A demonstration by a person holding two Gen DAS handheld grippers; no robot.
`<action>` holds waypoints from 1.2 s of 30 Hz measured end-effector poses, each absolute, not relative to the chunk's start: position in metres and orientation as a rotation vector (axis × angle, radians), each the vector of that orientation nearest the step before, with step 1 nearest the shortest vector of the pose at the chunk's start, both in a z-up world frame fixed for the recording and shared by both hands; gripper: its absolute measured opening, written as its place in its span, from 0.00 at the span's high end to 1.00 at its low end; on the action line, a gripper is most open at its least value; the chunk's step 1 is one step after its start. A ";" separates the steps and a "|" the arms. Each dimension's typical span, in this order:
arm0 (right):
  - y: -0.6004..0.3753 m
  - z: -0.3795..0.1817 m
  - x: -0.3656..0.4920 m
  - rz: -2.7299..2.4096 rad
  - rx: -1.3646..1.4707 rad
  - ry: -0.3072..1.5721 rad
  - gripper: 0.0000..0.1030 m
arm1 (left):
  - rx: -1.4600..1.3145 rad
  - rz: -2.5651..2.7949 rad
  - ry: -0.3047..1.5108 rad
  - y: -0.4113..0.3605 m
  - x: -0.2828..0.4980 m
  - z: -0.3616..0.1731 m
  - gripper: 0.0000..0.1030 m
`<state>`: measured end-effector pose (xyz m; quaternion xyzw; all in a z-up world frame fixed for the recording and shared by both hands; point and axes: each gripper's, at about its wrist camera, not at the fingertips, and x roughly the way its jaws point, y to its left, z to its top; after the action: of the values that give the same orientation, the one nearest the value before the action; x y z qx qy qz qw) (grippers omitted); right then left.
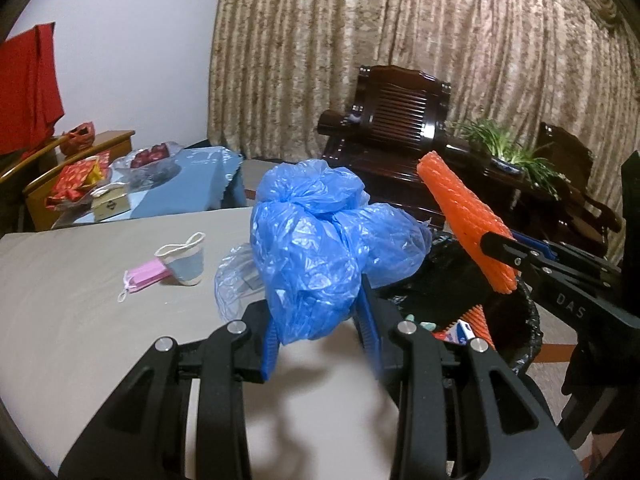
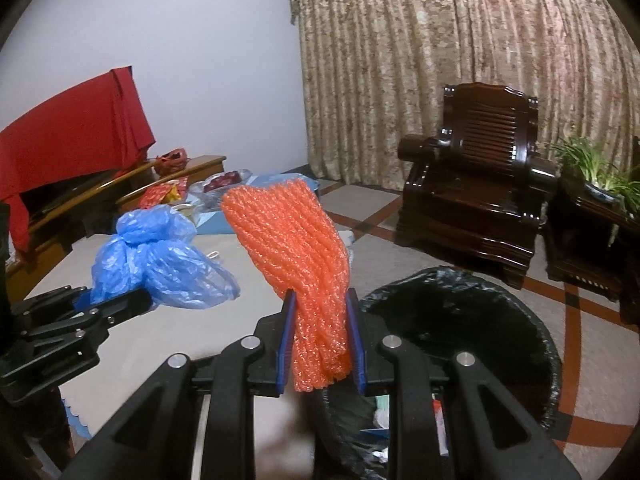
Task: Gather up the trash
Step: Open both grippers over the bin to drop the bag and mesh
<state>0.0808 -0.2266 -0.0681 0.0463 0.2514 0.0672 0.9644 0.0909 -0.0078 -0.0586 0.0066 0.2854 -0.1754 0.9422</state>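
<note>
Left gripper (image 1: 318, 332) is pinching a crumpled blue plastic bag (image 1: 320, 240) between its blue pads, holding it above the near edge of the grey-covered counter (image 1: 80, 320). Right gripper (image 2: 322, 344) is clamping a folded orange foam mesh sleeve (image 2: 296, 256), which is standing upright out of the pads.

In the left wrist view, the sleeve (image 1: 464, 220) is sitting at 3 o'clock from the bag, over the round bin lined with a black plastic bag (image 1: 516, 320). In the right wrist view, the bin (image 2: 460, 320) is lying at 4 o'clock from the sleeve, and the blue bag (image 2: 156, 256) at 9 o'clock.

On the counter, at 9 o'clock from the blue bag: a crushed white paper cup (image 1: 184, 258) and, touching it, a pink face mask (image 1: 142, 278). A clear plastic film (image 1: 236, 280) is lying just behind the bag, partly hidden by it.

A dark wooden armchair (image 1: 396, 120) and a potted green plant (image 1: 516, 156) are standing beyond the bin.

Bin contents are mostly blocked by the gripper bodies; only scraps of packaging are showing, not identifiable.
</note>
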 end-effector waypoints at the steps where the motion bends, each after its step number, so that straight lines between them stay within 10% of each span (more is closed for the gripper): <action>1: -0.229 -0.069 0.081 0.130 0.095 0.510 0.77 | 0.015 -0.366 0.585 -0.012 0.091 -0.060 0.68; 36: -0.355 -0.129 0.085 -0.146 0.130 0.656 0.77 | 0.141 -0.628 0.710 -0.177 0.156 -0.134 0.66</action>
<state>0.0855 -0.3549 -0.1293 0.0636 0.3215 -0.0718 0.9420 0.1560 -0.1769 -0.1341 0.0676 0.3417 -0.3022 0.8873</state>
